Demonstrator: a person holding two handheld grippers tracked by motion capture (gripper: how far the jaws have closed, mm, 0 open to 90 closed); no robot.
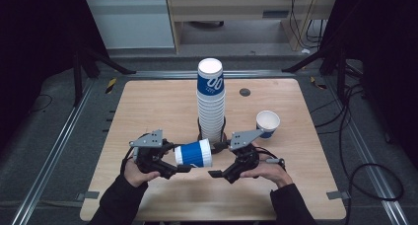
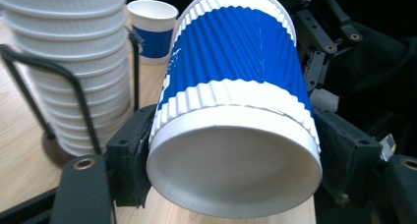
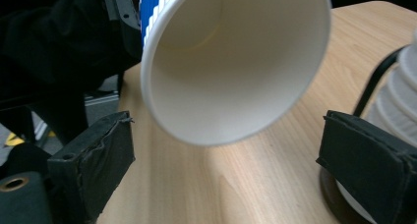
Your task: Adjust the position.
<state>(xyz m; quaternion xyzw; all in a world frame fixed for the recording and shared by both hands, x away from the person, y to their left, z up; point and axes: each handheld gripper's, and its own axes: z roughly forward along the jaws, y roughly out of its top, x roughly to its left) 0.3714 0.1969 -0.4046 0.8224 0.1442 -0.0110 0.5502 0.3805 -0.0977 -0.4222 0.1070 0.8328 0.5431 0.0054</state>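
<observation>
A blue and white ribbed paper cup [image 1: 193, 153] lies level above the table's front, its mouth toward the right. My left gripper [image 1: 180, 158] is shut on it near its base; in the left gripper view the black jaws press both sides of the cup [image 2: 236, 76], whose recessed bottom faces the camera. My right gripper [image 1: 217, 160] stands open just off the cup's mouth. In the right gripper view the white inside of the cup [image 3: 231, 62] hangs above the wide-apart pads [image 3: 93, 160], which do not touch it.
A tall stack of the same cups [image 1: 211, 101] stands in a black wire holder [image 1: 201, 136] at the table's middle, right behind both grippers. One single cup [image 1: 267, 123] stands upright to the right. The wooden table [image 1: 157, 106] has dark floor and rails around it.
</observation>
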